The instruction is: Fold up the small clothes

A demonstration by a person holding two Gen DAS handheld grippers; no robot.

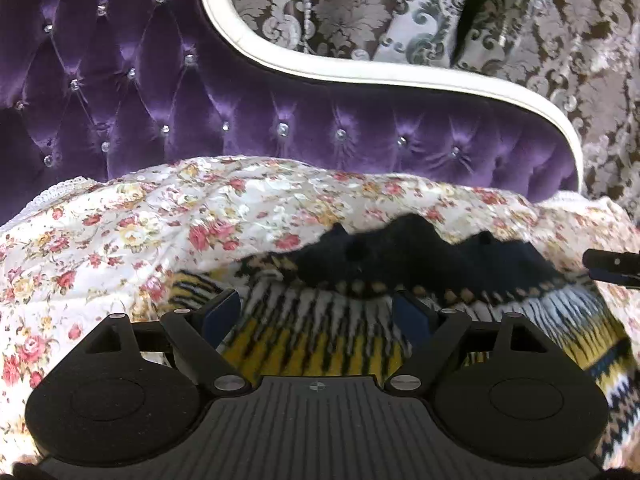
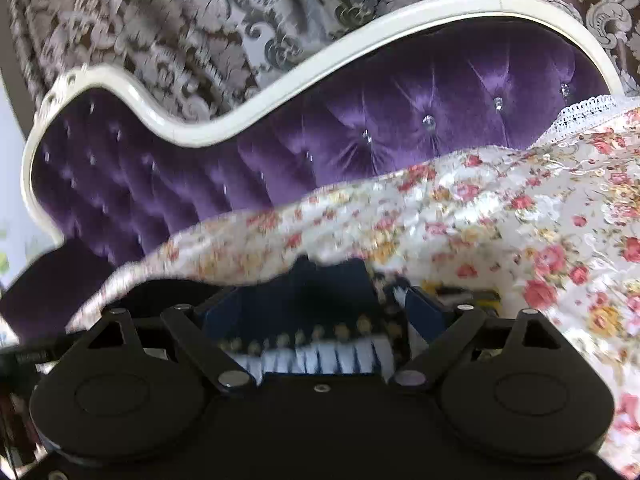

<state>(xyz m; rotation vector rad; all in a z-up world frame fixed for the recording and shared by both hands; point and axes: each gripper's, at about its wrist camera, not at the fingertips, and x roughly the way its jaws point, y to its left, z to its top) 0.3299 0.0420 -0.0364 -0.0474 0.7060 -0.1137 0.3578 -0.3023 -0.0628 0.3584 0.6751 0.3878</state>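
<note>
Left gripper (image 1: 316,308): jaws stood wide apart over the knit, blue pads clear of the cloth, nothing pinched between them.
Right gripper (image 2: 320,314): jaws were likewise spread wide; the garment's dark edge lay between the blue pads, but they did not press on it.
Patterned knit garment (image 1: 320,332): a small sweater-like piece in yellow, white and black zigzags with a navy band, lay rumpled on the bedspread just in front of both grippers, its navy edge bunched along the far side.
Right gripper's fingers (image 1: 608,266): showed at the right edge of the left wrist view, beside the garment's navy band.
Floral bedspread (image 1: 120,232): white with pink and yellow roses, lace-trimmed, under the garment.
Purple tufted headboard (image 1: 160,92): velvet with crystal buttons and a cream frame, stood behind the bedspread.
Damask curtains (image 1: 340,12): grey-brown, hung beyond the headboard.
</note>
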